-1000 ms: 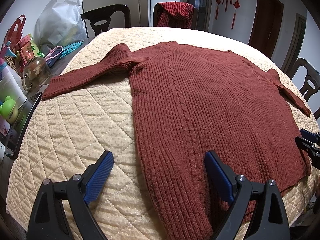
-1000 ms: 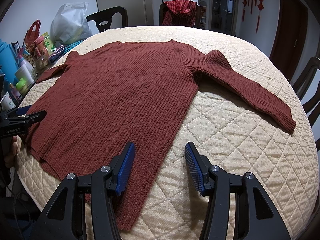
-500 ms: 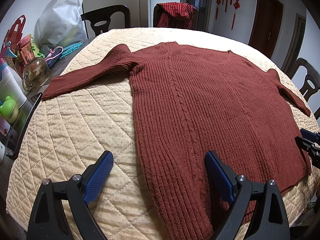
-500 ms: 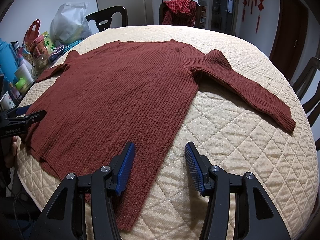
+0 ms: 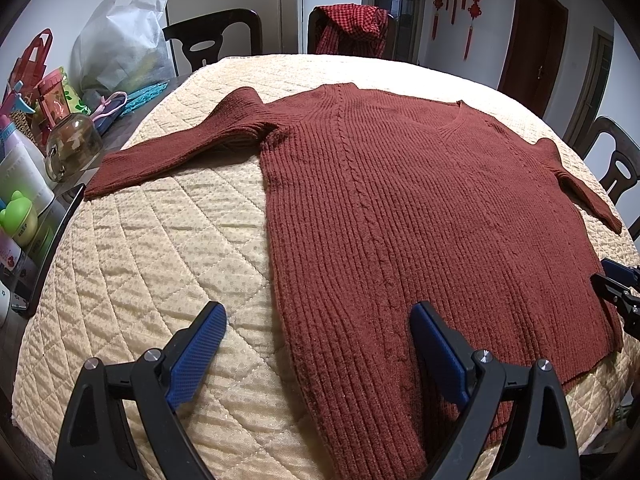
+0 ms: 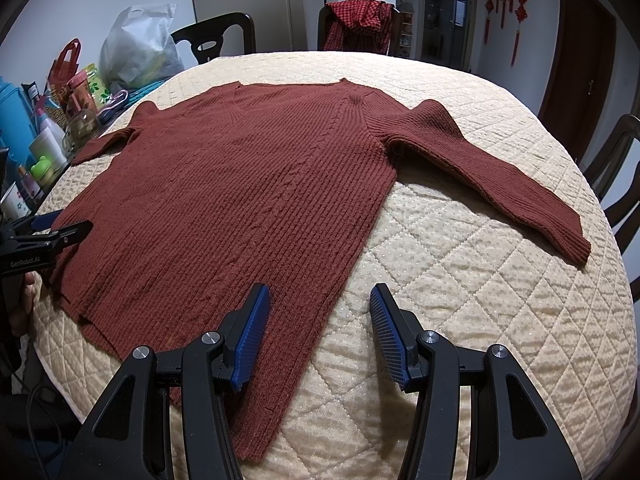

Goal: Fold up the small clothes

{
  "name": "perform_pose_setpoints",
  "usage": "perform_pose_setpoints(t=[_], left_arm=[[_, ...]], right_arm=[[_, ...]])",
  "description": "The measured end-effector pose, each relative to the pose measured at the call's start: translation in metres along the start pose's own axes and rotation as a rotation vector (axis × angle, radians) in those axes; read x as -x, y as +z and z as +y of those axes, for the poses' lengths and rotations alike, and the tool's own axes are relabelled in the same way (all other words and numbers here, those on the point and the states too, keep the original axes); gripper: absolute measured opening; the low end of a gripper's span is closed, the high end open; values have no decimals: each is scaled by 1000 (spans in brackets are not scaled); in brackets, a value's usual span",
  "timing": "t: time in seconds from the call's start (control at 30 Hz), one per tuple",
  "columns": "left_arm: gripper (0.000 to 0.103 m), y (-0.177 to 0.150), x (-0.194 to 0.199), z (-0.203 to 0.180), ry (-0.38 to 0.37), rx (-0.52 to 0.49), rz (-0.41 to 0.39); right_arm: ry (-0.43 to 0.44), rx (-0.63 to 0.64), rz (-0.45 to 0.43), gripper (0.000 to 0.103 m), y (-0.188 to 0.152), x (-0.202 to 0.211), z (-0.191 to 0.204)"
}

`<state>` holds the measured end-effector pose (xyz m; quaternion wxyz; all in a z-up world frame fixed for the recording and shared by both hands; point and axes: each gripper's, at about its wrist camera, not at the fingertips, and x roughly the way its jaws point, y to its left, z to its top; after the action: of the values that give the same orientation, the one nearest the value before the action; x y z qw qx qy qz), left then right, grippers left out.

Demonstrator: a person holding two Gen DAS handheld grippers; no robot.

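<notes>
Left wrist view: one sweater point(image 5: 420, 208) lay flat and unfolded on the quilt point(image 5: 160, 248), both grippers poised at its hem.

Left gripper point(image 5: 318, 338) stood wide open, empty, its fingers straddling the sweater's left edge; right gripper point(image 6: 318, 326) was likewise open and empty, astride the right edge — nothing was pinched yet. By my judgement, a bite taken too low could catch the quilt along with the knit and drag it, and uneven lifts from the two corners could skew the fold, since the loose rib stretches. Counted: one sweater, two sleeves spread outward, two grippers, four blue pads point(image 5: 196, 356).
</notes>
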<state>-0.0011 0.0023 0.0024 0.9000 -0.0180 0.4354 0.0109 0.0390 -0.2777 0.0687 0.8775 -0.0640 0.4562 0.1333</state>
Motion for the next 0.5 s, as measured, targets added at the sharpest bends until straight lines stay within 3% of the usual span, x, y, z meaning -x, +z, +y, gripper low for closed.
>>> perform_pose_setpoints(t=[0.5], left_arm=[[95, -3, -1, 1, 0, 1, -2]], right_arm=[[-1, 1, 1, 53, 0, 1, -1]])
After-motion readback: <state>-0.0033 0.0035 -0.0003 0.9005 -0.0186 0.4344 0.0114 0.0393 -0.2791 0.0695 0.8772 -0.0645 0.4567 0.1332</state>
